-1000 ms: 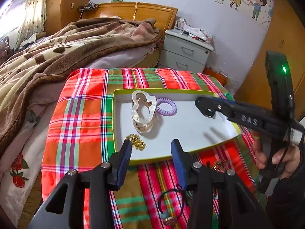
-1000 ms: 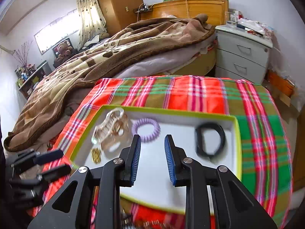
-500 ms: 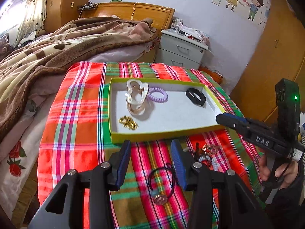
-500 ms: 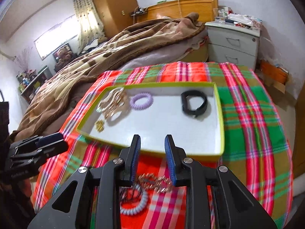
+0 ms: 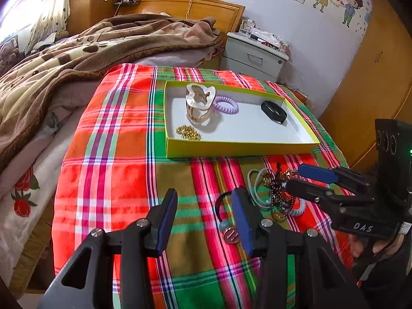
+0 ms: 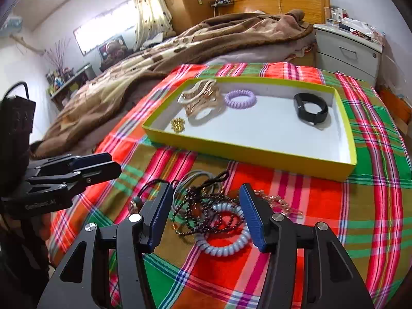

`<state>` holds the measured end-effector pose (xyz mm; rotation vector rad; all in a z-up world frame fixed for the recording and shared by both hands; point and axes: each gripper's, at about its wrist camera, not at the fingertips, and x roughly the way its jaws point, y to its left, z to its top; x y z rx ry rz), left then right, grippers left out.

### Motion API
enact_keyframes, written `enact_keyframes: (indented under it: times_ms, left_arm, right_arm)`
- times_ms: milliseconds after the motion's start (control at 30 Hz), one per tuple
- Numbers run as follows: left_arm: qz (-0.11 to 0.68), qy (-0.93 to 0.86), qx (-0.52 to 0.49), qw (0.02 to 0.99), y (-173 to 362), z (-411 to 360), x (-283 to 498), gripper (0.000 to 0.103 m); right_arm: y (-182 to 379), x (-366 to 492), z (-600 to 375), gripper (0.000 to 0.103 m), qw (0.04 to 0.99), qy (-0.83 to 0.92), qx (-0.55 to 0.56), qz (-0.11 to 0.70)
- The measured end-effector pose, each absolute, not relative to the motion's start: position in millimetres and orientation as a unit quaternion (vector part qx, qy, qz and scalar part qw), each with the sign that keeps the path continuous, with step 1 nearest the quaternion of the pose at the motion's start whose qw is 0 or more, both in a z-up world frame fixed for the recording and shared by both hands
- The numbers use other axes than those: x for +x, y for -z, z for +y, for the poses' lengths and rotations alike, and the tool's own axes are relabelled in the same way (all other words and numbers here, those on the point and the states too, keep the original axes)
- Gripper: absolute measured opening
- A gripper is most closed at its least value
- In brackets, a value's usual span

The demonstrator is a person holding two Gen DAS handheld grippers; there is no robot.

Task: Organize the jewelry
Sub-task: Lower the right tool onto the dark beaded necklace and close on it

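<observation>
The tray holds clear bangles, a purple coil, a black band and gold beads. Both tongs, left and right, gape wide, empty.

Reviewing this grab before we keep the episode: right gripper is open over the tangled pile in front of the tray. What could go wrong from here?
1. The pale blue coil hair tie lies under the dark bead chain; closing the right hand-held gripper there will probably lift several pieces at once.
2. A dragged chain may snag the gold link chain or pull it off the plaid cloth.
3. The open left hand-held gripper hangs near the black cord with a coin pendant; the two could collide.
</observation>
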<state>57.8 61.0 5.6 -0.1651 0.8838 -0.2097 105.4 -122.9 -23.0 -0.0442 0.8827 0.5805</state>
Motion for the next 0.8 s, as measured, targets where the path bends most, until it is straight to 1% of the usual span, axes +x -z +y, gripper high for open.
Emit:
enact_keyframes:
  times_ms: [200, 467, 533, 567, 600, 667, 733, 800]
  left_arm:
    - [0.429, 0.099, -0.085, 0.894, 0, 67, 51, 0.045]
    - [0.432, 0.100, -0.092, 0.892, 4, 71, 47, 0.045]
    - [0.432, 0.103, -0.092, 0.891, 4, 70, 47, 0.045]
    - [0.432, 0.105, -0.092, 0.891, 4, 70, 47, 0.045]
    - [0.434, 0.105, -0.092, 0.890, 5, 70, 47, 0.045]
    - [0.435, 0.106, -0.094, 0.889, 6, 69, 48, 0.045]
    - [0.437, 0.108, -0.095, 0.888, 8, 68, 47, 0.045]
    - [0.439, 0.110, -0.094, 0.887, 9, 67, 48, 0.045]
  right_arm:
    - [31, 103, -105, 0.055, 0.863, -0.266, -0.065, 0.424]
    - [37, 106, -94, 0.054, 0.866, -0.249, -0.090, 0.424]
    - [37, 107, -92, 0.049, 0.865, -0.248, -0.095, 0.425]
    - [38, 107, -90, 0.045, 0.865, -0.247, -0.100, 0.425]
    - [39, 107, -89, 0.038, 0.864, -0.246, -0.107, 0.426]
    - [40, 106, -86, 0.032, 0.864, -0.243, -0.117, 0.425]
    - [40, 104, -85, 0.029, 0.863, -0.245, -0.121, 0.424]
    - [40, 102, -84, 0.024, 0.865, -0.241, -0.130, 0.421]
